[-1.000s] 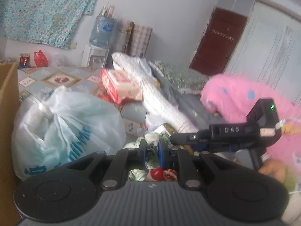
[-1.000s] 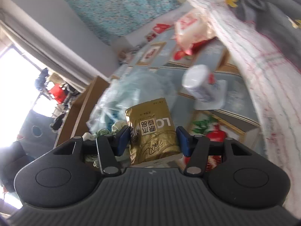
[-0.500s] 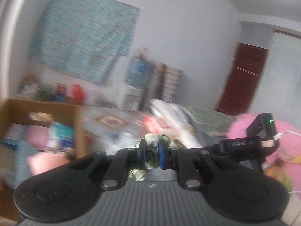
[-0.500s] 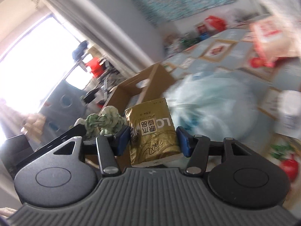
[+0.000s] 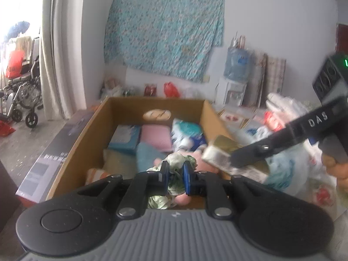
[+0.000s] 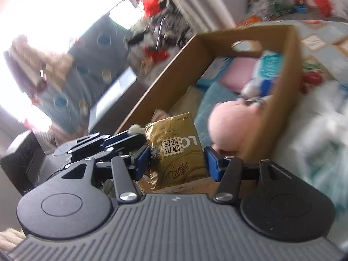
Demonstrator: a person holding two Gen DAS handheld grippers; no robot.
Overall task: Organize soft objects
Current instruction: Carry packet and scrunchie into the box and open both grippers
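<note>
My left gripper (image 5: 175,174) is shut on a green-and-white patterned cloth (image 5: 177,159) and holds it over the near end of an open cardboard box (image 5: 87,139). My right gripper (image 6: 178,159) is shut on a gold tissue pack (image 6: 177,150), which also shows in the left wrist view (image 5: 228,154) above the box's right wall. The box holds a pink cushion (image 5: 155,137), a blue packet (image 5: 125,138), a white-and-blue bag (image 5: 187,133) and a pink plush toy (image 6: 230,124). The right gripper's body (image 5: 304,134) reaches in from the right.
A clear plastic bag (image 5: 287,165) of soft things lies right of the box. A dark flat carton (image 5: 52,152) leans on the box's left side. A wheelchair (image 5: 21,87) stands at the far left by the curtain. A water dispenser (image 5: 233,78) stands at the back wall.
Both grippers have swung left, from over the patterned surface and plastic bag to over the cardboard box, each still holding its item.
</note>
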